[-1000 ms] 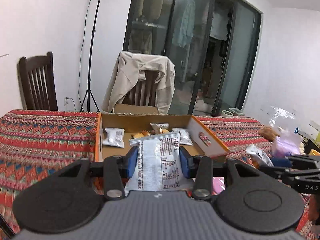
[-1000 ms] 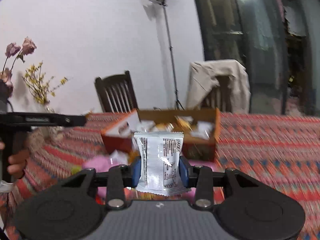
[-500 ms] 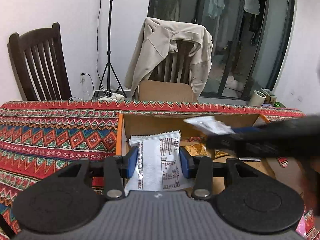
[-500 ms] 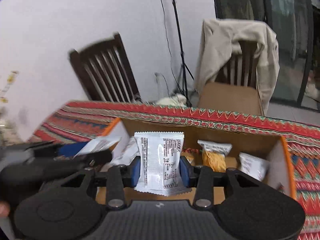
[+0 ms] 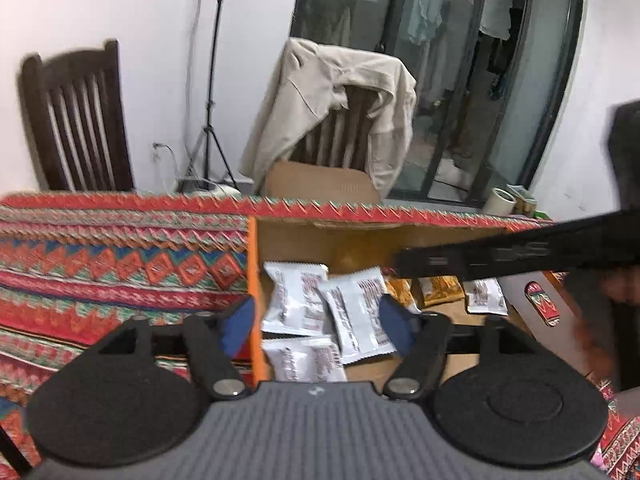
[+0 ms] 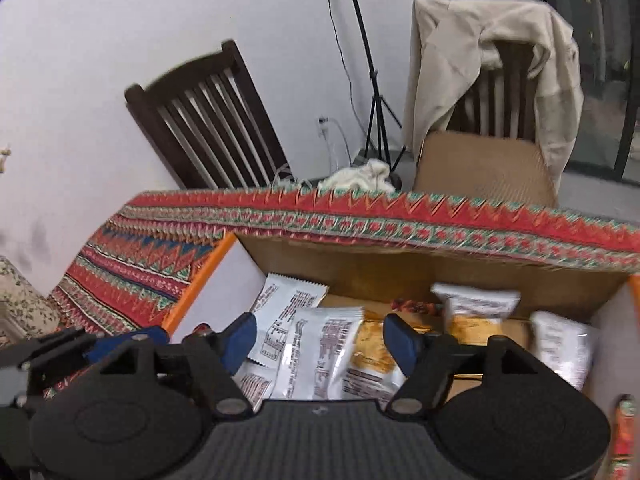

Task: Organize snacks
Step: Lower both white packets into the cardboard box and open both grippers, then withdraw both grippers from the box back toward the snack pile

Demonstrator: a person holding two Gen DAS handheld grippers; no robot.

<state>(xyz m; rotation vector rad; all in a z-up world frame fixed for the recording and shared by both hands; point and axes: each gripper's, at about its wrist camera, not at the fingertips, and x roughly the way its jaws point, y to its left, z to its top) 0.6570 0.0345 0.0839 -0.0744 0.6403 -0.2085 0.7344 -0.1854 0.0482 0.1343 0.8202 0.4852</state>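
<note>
With both sets of jaws having just been opening, neither hand-held gripper has hold of anything. The left hand-held gripper (image 5: 317, 324) stands with its blue pads well apart over the near left part of the cardboard box (image 5: 360, 240); its left pad sits above the box's orange left wall. Between and below its pads lie three white snack packets: one tilted packet (image 5: 358, 316) uppermost, just beside the right pad but not pressed by it, a second packet (image 5: 294, 298) behind it toward the left wall, and a third packet (image 5: 304, 358) nearest the camera.

The right hand-held gripper (image 6: 318, 338) is likewise spread wide above the same box. A white packet (image 6: 320, 354) lies loose in the gap between its pads, overlapping a yellow packet (image 6: 372, 350) to its right and another white packet (image 6: 286, 310) to its left. None touches a pad.

Further inside the box, toward the far wall, the right wrist view shows a yellow-and-white packet (image 6: 474, 312) and, at the right wall, a white packet (image 6: 560, 344). The left wrist view shows orange packets (image 5: 442, 286) and a small white packet (image 5: 484, 296) beneath the black body of the right hand-held gripper crossing the frame.

The box rests on a counter covered by a red patterned cloth (image 5: 120, 264). Beyond stand a dark wooden chair (image 6: 208, 116) and a chair draped with a beige jacket (image 5: 340, 92).
</note>
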